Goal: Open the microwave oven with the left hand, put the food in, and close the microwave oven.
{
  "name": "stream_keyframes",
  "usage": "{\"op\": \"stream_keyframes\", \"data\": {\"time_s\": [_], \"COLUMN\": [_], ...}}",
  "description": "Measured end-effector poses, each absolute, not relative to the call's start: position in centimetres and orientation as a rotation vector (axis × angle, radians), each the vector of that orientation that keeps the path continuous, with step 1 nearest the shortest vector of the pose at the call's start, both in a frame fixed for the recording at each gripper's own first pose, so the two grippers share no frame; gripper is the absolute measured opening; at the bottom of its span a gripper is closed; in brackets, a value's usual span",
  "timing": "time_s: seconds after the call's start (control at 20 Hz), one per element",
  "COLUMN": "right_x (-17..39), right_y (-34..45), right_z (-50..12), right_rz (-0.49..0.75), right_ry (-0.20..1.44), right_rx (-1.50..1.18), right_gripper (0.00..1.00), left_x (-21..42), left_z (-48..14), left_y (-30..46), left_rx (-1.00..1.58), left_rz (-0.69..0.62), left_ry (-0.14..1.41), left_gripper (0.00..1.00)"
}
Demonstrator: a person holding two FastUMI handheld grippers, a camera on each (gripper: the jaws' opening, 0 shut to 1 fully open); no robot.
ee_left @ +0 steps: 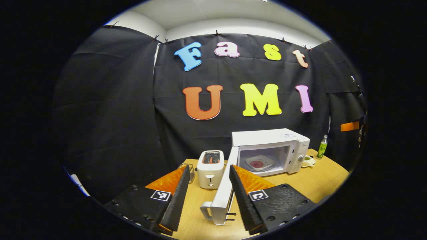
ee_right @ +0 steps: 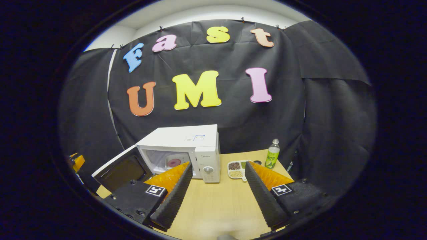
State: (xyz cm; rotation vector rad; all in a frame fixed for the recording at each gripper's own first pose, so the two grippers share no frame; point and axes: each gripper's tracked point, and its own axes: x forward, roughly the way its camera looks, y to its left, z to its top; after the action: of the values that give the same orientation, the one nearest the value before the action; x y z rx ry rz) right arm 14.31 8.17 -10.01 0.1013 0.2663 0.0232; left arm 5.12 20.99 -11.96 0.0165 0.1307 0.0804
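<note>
Black cloth backs a wooden desk (ee_right: 213,203) where the microwave (ee_right: 186,146) stands, door (ee_left: 224,190) swung wide, a plate of food (ee_left: 258,163) inside. Left tool (ee_left: 209,178) gapes around the door's edge, untouching. At the microwave's nine o'clock sits a toaster (ee_left: 210,168). Right tool (ee_right: 218,173) is spread, holding nothing; at its one o'clock stands a bottle (ee_right: 272,154) beside a snack tray (ee_right: 236,169).
</note>
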Motion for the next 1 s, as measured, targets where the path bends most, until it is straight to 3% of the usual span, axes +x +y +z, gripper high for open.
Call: {"op": "stream_keyframes", "data": {"time_s": [0.05,0.1,0.15,0.2,0.25,0.3,0.45,0.5,0.55,0.6,0.65,0.7,0.75,0.8,0.85,0.9,1.0], "right_x": [14.0,13.6,13.4,13.2,12.9,12.6,11.7,11.4,11.0,10.6,10.2,9.9,9.4,9.2,9.0,8.8,8.5], "right_y": [7.6,7.1,6.7,6.2,5.9,5.6,5.3,5.2,5.0,5.1,5.0,4.9,4.9,4.8,4.5,4.3,4.2], "right_z": [-10.0,-9.7,-9.6,-9.6,-9.5,-9.5,-9.5,-9.5,-9.4,-9.4,-9.4,-9.3,-9.5,-9.5,-9.4,-9.5,-9.7], "right_rz": [0.01,0.002,-0.007,-0.017,-0.022,-0.028,-0.035,-0.037,-0.038,-0.037,-0.039,-0.043,-0.046,-0.05,-0.055,-0.061,-0.066], "right_ry": [0.27,0.269,0.268,0.271,0.274,0.277,0.29,0.293,0.303,0.312,0.314,0.317,0.324,0.326,0.327,0.33,0.336], "right_rx": [0.111,0.129,0.143,0.149,0.152,0.151,0.149,0.151,0.161,0.176,0.19,0.2,0.201,0.199,0.193,0.187,0.192], "right_gripper": [1.0,0.92,0.92,0.92,0.92,1.0,1.0,0.92,0.92,1.0,1.0,0.92,1.0,0.91,1.0,0.92,0.92], "left_x": [5.3,5.5,5.2,5.3,5.1,4.7,5.3,5.4,5.5,5.6,5.8,6.1,6.4,6.5,6.8,7.1,7.4], "left_z": [-12.3,-12.9,-13.3,-13.7,-14.6,-15.2,-18.9,-20.2,-21.4,-22.4,-23.4,-24.6,-25.3,-25.7,-26.2,-26.4,-26.8], "left_y": [21.2,21.4,21.8,22.7,23.9,24.5,26.2,27.0,27.3,27.5,27.7,27.8,28.0,28.0,27.6,27.1,26.8], "left_rx": [0.009,-0.005,-0.013,-0.009,-0.009,-0.007,0.012,0.014,0.006,0.004,0.01,0.02,0.023,0.016,0.004,0.0,0.02], "left_rz": [0.08,0.067,0.082,0.109,0.131,0.15,0.162,0.165,0.157,0.15,0.145,0.139,0.138,0.133,0.124,0.112,0.115], "left_ry": [0.136,0.143,0.145,0.142,0.144,0.159,0.209,0.236,0.255,0.271,0.285,0.305,0.321,0.329,0.338,0.338,0.345], "left_gripper": [0.53,0.55,0.33,0.19,0.0,0.01,0.0,0.0,0.0,0.0,0.0,0.0,0.0,0.0,0.0,0.0,0.0]}}
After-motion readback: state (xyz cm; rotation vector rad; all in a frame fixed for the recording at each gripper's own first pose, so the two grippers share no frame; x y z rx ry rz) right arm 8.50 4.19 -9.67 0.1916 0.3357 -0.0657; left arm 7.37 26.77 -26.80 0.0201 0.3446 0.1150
